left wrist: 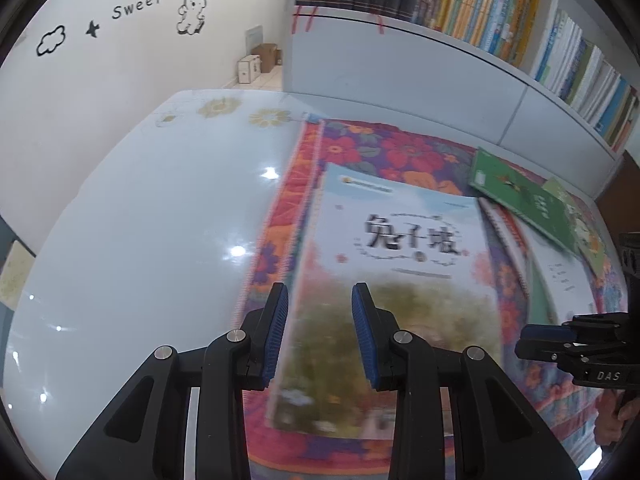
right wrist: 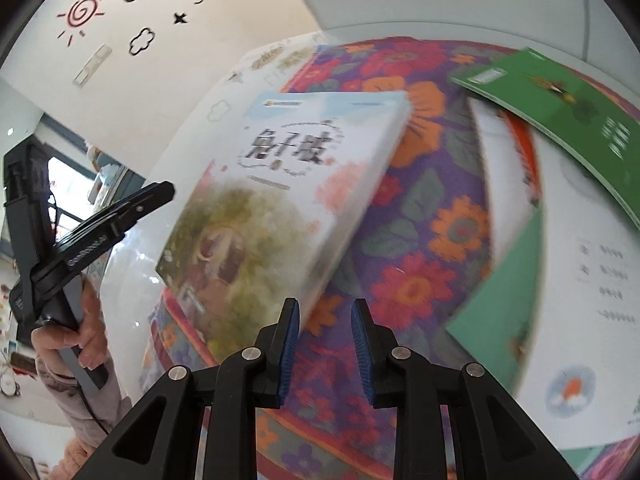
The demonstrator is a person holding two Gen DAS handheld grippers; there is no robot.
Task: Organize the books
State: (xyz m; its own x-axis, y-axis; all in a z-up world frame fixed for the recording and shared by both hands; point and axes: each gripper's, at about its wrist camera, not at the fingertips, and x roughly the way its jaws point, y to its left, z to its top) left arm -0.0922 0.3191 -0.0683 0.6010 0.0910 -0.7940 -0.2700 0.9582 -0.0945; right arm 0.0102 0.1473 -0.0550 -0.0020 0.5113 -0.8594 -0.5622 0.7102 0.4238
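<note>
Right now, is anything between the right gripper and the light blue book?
Nothing visible. The light blue book sits just ahead and left of the right gripper, its near corner beside one finger. Only the floral mat shows there.

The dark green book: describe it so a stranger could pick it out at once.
Start at the white table and find the flowered mat spread on it below the bookshelf. At the mat's far right corner a few books lie in a loose overlapping heap. The dark green book lies topmost, askew; the only plain dark green cover, unlike the pale picture book nearby.
</note>
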